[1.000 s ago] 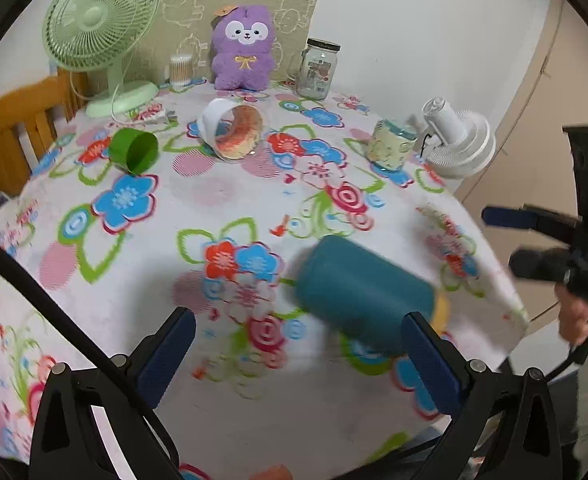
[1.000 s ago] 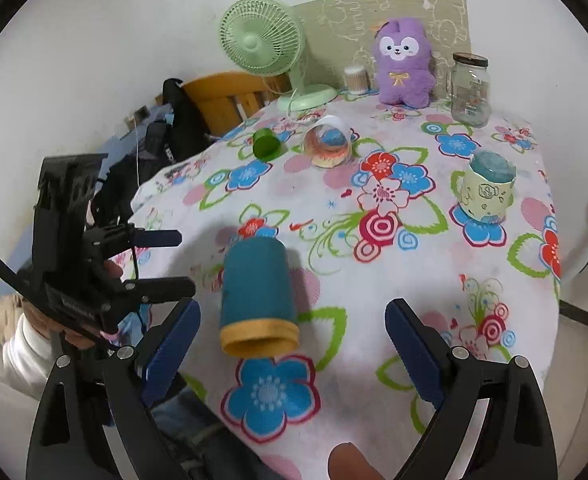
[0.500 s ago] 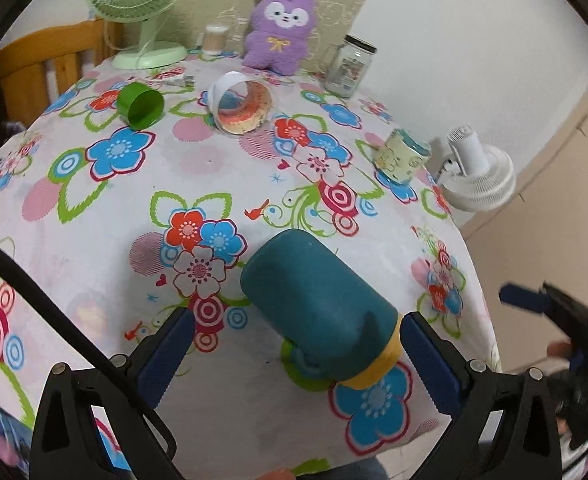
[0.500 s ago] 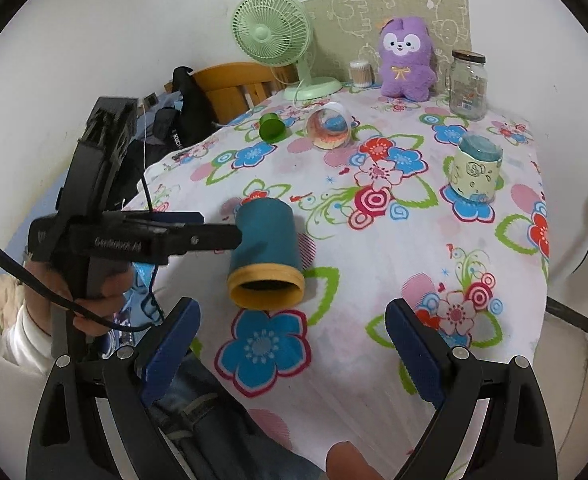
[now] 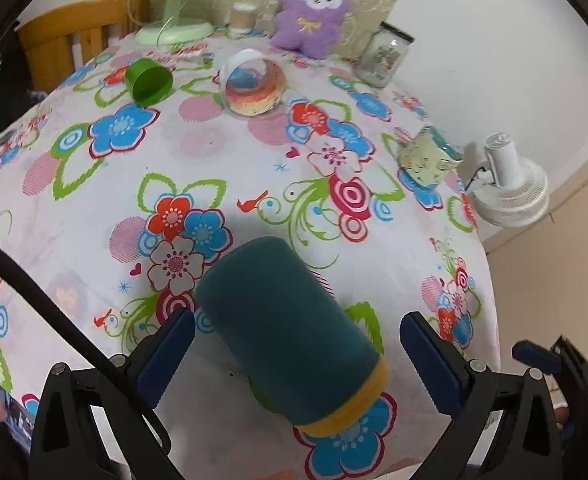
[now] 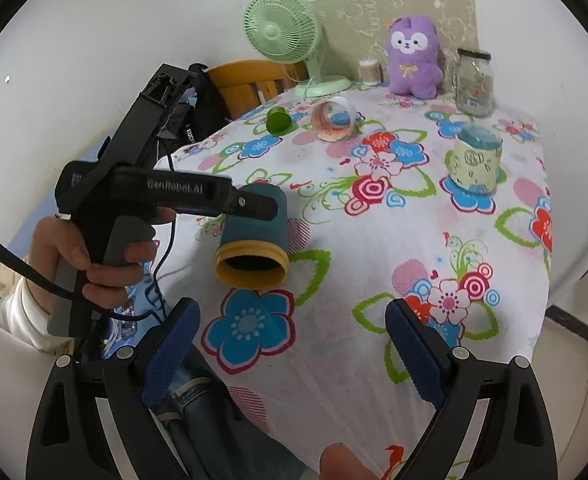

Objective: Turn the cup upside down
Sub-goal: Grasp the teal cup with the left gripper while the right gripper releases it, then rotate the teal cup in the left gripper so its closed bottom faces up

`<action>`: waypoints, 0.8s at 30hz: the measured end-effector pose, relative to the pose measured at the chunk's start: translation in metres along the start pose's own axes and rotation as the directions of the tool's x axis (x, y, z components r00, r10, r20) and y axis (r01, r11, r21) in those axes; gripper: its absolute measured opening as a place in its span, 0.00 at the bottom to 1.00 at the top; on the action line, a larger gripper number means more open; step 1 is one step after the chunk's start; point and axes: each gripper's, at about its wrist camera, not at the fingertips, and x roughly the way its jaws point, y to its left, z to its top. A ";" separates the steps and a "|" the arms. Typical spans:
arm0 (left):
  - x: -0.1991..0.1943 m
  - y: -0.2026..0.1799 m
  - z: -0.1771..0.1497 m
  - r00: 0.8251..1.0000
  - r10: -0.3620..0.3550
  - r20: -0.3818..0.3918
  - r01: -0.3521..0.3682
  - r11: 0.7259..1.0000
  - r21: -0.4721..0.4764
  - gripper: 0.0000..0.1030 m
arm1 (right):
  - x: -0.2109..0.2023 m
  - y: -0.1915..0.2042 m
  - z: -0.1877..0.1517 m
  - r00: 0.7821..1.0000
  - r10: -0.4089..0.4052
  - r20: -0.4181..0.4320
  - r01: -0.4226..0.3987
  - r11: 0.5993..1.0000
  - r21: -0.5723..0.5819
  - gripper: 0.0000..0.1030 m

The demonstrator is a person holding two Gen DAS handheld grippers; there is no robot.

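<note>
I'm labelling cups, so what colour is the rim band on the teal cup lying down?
Mustard yellow rim band on the teal cup, clearest in the right wrist view.

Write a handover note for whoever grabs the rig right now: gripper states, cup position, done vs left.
Left gripper: open, its blue-padded fingers straddle the dark teal cup with the yellow rim, no contact visible.
Right gripper: open, empty, hanging back over the near edge of the floral tablecloth.
Cup: lies on its side near the table's front edge, open mouth toward the right wrist camera.
Done: left gripper lined up around the cup.
Left: close on the body, lift, turn mouth-down, set on the cloth, release.
</note>
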 end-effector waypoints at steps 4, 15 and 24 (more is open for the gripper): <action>0.009 0.007 0.007 0.999 0.003 -0.043 -0.007 0.997 -0.083 1.00 | 0.004 -0.013 -0.005 1.000 0.021 0.002 -0.021 0.999 0.038 0.93; 0.042 0.020 0.014 0.984 0.032 -0.174 -0.074 0.967 -0.242 1.00 | 0.009 -0.035 -0.020 0.998 0.069 0.009 -0.070 0.994 0.089 0.93; 0.042 0.012 0.014 0.981 0.093 -0.170 -0.129 0.968 -0.214 0.83 | 0.009 -0.037 -0.023 0.997 0.079 0.027 -0.082 0.991 0.102 0.93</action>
